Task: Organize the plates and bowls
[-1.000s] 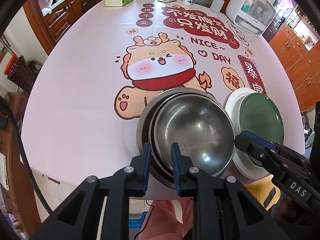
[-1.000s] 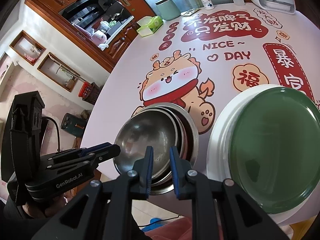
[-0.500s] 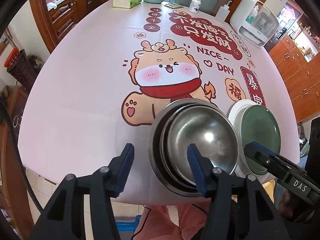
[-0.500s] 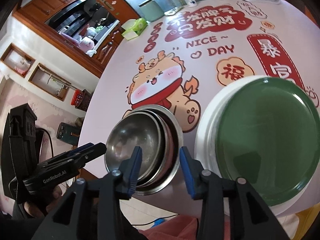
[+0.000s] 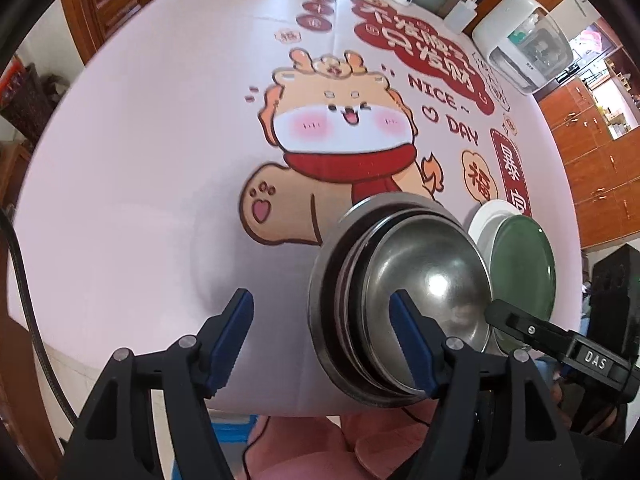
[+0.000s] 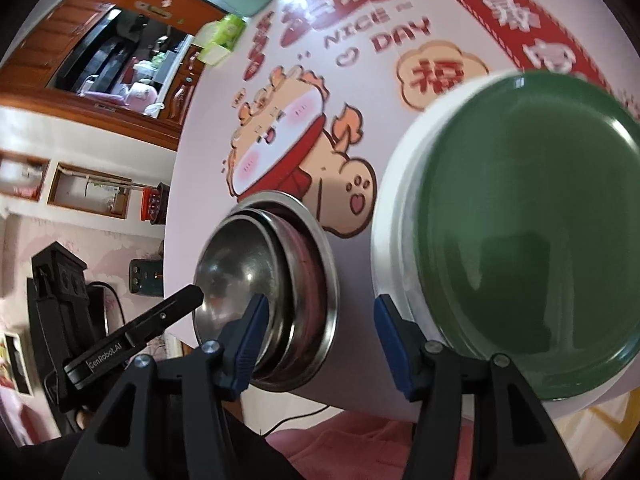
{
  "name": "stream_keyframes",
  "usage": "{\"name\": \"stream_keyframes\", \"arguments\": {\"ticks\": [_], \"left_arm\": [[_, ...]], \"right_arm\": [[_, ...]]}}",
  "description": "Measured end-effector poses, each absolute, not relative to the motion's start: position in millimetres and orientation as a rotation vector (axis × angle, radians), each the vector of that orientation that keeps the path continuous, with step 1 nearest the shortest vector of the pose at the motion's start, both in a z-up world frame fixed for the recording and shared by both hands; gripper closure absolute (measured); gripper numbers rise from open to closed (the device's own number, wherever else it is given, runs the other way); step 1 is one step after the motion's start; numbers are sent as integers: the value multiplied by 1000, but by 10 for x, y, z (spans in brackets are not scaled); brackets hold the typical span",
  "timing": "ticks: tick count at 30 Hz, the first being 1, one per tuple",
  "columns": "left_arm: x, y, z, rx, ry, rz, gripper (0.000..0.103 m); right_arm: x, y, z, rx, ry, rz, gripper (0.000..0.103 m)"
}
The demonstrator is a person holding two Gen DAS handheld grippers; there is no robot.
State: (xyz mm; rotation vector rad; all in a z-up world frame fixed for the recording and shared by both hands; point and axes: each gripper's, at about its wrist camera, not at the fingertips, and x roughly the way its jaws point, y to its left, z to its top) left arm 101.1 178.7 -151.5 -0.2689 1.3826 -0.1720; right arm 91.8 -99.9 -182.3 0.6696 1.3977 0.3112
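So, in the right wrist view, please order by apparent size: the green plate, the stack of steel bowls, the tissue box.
1. green plate, though it sits nearest the camera
2. stack of steel bowls
3. tissue box, far away, so true size is unsure

We are reading "NICE ~ DAY" with a small heart on the printed tablecloth (image 5: 160,128) covering the counter, right of centre in the left wrist view. Large white Chinese characters are sitting on a red cloud above it, too distorted for us to read surely. We are seeing "DAS" on the right gripper (image 5: 500,312) at lower right, and "GenRobot.AI" on the left gripper (image 6: 192,294) at lower left of the right wrist view.
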Motion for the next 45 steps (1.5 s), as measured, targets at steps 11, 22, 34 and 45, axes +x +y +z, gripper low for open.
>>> {"name": "stream_keyframes", "arguments": {"ticks": [11, 22, 34, 45], "left_arm": [[1150, 1708, -1816, -297, 1500, -208, 34], [1227, 1671, -1955, -344, 1549, -231, 54], [1253, 1612, -1924, -342, 1537, -253, 64], [1086, 1664, -1892, -327, 1524, -276, 64]], "right_arm": [[1033, -952, -2033, 766, 1494, 326, 48], [1138, -912, -2090, 759, 1527, 354, 53], [1169, -877, -2053, 757, 1514, 386, 68], [971, -856, -2007, 747, 1466, 377, 70]]}}
